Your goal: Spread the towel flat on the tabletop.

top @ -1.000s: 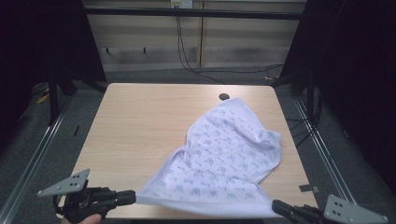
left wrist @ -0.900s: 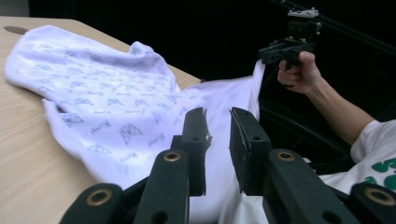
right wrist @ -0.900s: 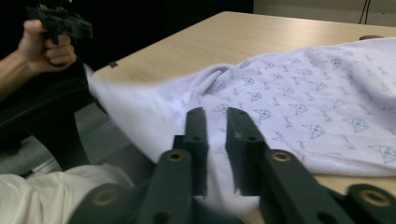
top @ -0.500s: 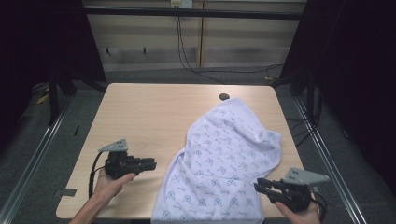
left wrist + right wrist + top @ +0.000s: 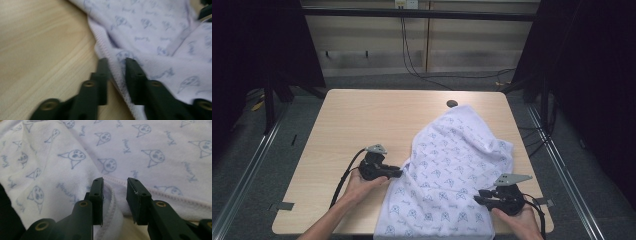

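I have both tools down at the near end of the white cotton cloth printed with small blue-grey cat faces (image 5: 457, 165), which lies crumpled over the right half of the pale wooden counter (image 5: 362, 120), its near edge hanging off the front.

My left tool (image 5: 399, 173) sits at the cloth's left border. In the left gripper view its jaws have just been closing and now stand narrow, with the ribbed hem (image 5: 117, 75) running between them. I cannot tell whether the pads truly press it.

My right tool (image 5: 479, 200) is at the near right part. In the right gripper view its jaws have just been opening and stand apart, with a rolled fold of hem (image 5: 113, 195) lying loose in the gap.

I judge this the grasping step, ahead of spreading or folding. Next I'd close the right tool on that hem, confirm the left grip, then lift both together.
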Tool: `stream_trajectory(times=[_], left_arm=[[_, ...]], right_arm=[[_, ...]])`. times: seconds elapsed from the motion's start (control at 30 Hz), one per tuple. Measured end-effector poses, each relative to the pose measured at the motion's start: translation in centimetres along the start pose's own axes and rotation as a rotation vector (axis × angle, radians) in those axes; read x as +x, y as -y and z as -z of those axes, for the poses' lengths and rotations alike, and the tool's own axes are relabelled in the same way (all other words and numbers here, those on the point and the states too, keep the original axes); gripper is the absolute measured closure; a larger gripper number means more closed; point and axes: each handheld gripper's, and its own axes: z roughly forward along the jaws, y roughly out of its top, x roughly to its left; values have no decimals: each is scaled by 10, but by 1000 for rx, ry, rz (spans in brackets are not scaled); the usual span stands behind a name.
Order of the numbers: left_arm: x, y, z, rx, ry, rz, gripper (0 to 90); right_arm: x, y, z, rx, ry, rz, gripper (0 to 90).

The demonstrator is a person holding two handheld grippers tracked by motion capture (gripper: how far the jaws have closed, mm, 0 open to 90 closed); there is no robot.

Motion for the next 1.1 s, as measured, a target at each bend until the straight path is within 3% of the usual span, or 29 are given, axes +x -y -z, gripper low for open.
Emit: stream_trajectory(times=[0.03, 0.07, 0.1, 0.17, 0.27, 0.3, 0.33, 0.37, 0.4, 0.47, 0.57, 0.63, 0.73, 0.87, 1.0, 1.03, 1.1], left_arm=[[1, 1, 0, -2, 16, 3, 848], [2, 1, 4, 1, 0, 21, 862], [3, 3, 7, -3, -2, 29, 865], [5, 7, 13, -7, 2, 43, 867], [2, 25, 32, -7, 7, 62, 872], [-3, 37, 46, -13, 31, 73, 873], [-3, 37, 46, -13, 31, 73, 873], [-5, 42, 52, -14, 38, 71, 873], [-9, 47, 57, -24, 50, 74, 873], [-22, 59, 73, -36, 93, 66, 872], [-37, 75, 83, -25, 164, 59, 866], [-42, 79, 84, -7, 167, 40, 831], [-38, 69, 84, -67, 162, 36, 725], [-28, 38, 68, -102, 120, -18, 705], [-18, 10, 33, -74, 89, -61, 755], [-16, 4, 22, -59, 91, -65, 770], [-14, -6, 2, -30, 65, -114, 770]], right_arm=[[1, 1, 1, 3, -1, 6, 701], [2, 2, 2, 12, -23, 8, 779], [3, 2, 2, 29, -13, 7, 837], [4, 3, 2, 33, -3, 4, 874], [10, 7, 24, -5, 6, -4, 880], [11, 8, 30, -19, -1, 0, 880], [11, 8, 30, -19, -1, 0, 880], [10, 12, 45, -42, -10, -6, 879], [10, 15, 50, -51, -9, -9, 879], [11, 21, 58, -40, -8, -20, 877], [20, 34, 66, -14, -24, -15, 874], [28, 41, 71, 29, -34, -18, 839], [36, 47, 79, 59, -32, -5, 776], [32, 42, 80, -34, -1, -22, 679], [24, 26, 62, -91, -46, -6, 669], [23, 22, 54, -88, -56, -9, 666], [25, 15, 36, -51, -86, 18, 659]])
